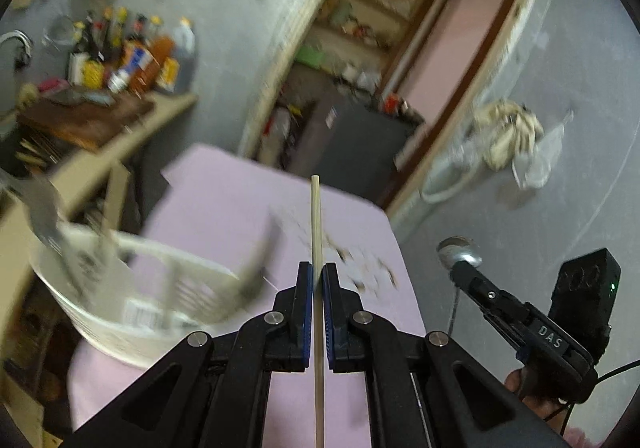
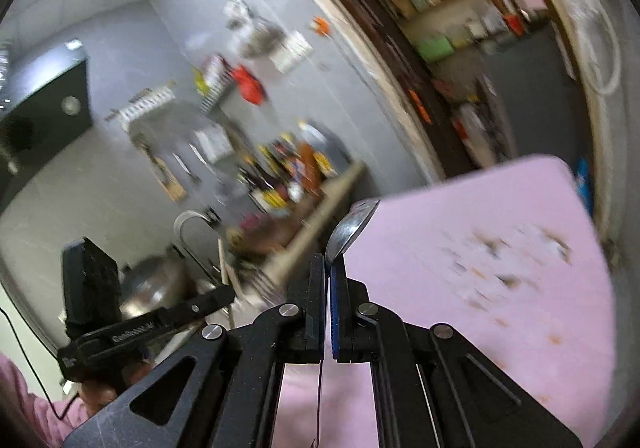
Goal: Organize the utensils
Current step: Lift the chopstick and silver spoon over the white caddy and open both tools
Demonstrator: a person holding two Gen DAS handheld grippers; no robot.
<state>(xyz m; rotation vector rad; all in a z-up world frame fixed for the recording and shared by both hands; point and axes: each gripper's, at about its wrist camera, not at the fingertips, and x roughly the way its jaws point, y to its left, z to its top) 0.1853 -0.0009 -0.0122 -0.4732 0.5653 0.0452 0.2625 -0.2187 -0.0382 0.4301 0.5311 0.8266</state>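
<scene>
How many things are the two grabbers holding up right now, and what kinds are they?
Chopstick, held in the left gripper: 1
Spoon, held in the right gripper: 1
Total: 2

My left claw (image 1: 318,276) – matt black plastic, blue ribbed pads – pinches a pale wooden chopstick (image 1: 316,224). Spoon (image 2: 352,226) glossy metal; tablecloth (image 2: 460,215) smooth pink; basket (image 1: 132,324) white plastic.
</scene>
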